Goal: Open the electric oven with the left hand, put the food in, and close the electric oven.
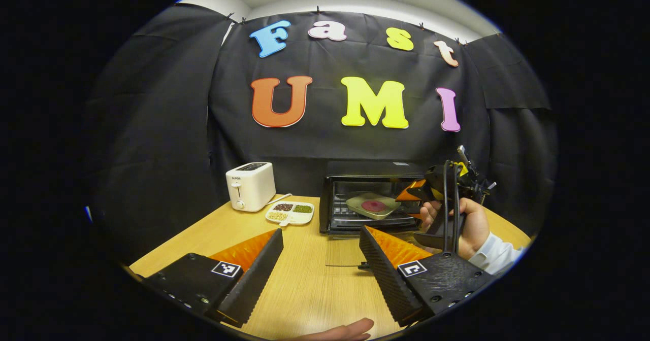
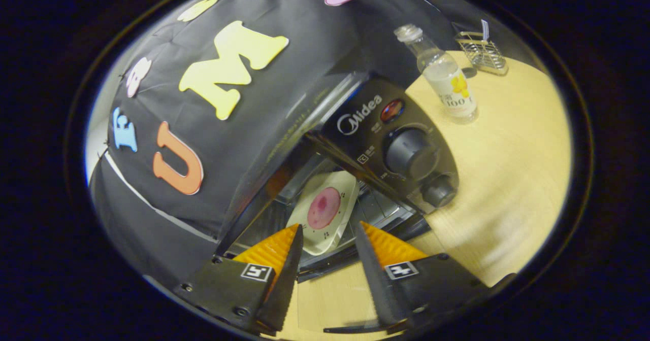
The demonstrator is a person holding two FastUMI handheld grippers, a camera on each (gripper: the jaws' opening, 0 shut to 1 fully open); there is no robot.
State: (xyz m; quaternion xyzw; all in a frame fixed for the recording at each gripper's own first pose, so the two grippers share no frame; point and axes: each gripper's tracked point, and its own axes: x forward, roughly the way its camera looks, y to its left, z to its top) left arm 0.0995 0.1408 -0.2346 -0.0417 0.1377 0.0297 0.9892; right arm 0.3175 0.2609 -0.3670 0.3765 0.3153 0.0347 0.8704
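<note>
Two grippers work over a wooden tabletop (image 1: 304, 280) in front of a black oven (image 1: 373, 199). In the left gripper view, the left gripper (image 1: 321, 260) hovers low above the tabletop, well short of the oven, its fingers spread wide with nothing between them. The oven's glass door (image 1: 345, 252) lies folded down flat toward the camera, so the cavity stands open. A plate (image 1: 372, 205) with a round pink piece of food (image 1: 374, 206) rests tilted at the oven's mouth, over the rack. Just right of it, the right gripper (image 1: 414, 195) reaches toward the oven, held by a hand (image 1: 469, 227) in a white sleeve.

In the right gripper view, the right gripper (image 2: 327, 252) points into the open oven (image 2: 386, 143) with its fingers apart; the plate (image 2: 325, 214) lies just beyond the fingertips, and I cannot tell whether either finger touches it. The food (image 2: 323, 208) sits at the plate's middle.

Left of the oven stand a white toaster (image 1: 250, 185) and a divided dish (image 1: 290, 212) of grains. Right of the oven, a clear bottle (image 2: 447, 84) stands near a wire rack (image 2: 481, 52).
</note>
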